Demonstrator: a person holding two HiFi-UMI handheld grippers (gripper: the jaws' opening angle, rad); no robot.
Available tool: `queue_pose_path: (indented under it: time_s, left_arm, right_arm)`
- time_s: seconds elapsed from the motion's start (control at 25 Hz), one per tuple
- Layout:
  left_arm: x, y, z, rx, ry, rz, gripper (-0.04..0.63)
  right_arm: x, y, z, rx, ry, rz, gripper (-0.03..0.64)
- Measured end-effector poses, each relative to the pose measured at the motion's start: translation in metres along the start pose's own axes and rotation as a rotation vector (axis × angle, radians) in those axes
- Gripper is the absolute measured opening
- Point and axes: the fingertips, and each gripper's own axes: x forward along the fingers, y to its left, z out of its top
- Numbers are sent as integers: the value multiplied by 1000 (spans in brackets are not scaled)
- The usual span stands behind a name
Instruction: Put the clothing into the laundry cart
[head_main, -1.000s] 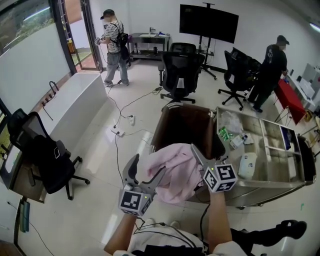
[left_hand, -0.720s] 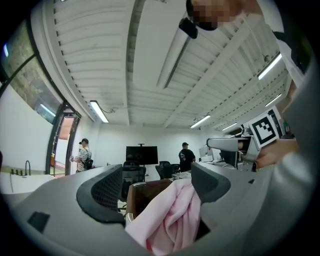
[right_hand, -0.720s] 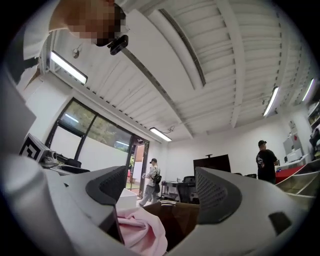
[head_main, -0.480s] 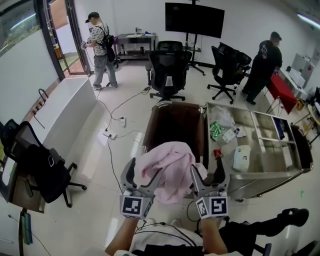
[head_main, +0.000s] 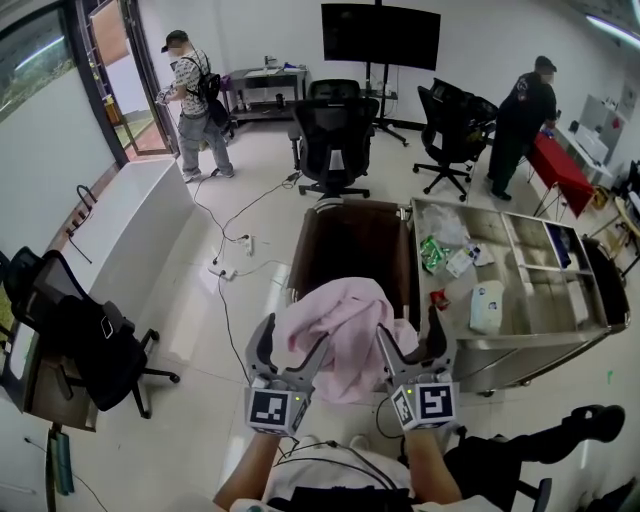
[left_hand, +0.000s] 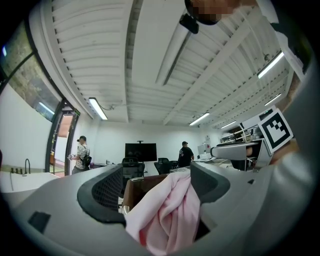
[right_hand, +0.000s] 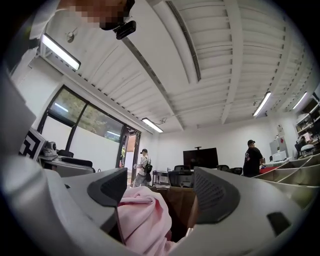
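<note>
2 grippers flank the pink garment (head_main: 345, 325) at frame centre, just below the laundry cart (head_main: 350, 250). The left gripper (head_main: 290, 342) clamps a bunched fold. The right gripper (head_main: 410, 335) is closing, with cloth against only 1 pad. The fabric looks soft, light and floppy, so thick bunches should grip best.

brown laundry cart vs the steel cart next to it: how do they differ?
The laundry cart is brown, one deep bin; the steel cart is shiny, shallow and split into compartments. The laundry cart shows nothing inside; the steel cart holds green packets and a white item. Both stand side by side.
</note>
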Motion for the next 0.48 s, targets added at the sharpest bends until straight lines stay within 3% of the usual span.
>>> queue_pose_path:
  time_s: [0.48]
  left_arm:
    - [-7, 6, -2, 7, 3, 12, 399]
  right_arm:
    - [4, 20, 0, 1, 16, 42, 439]
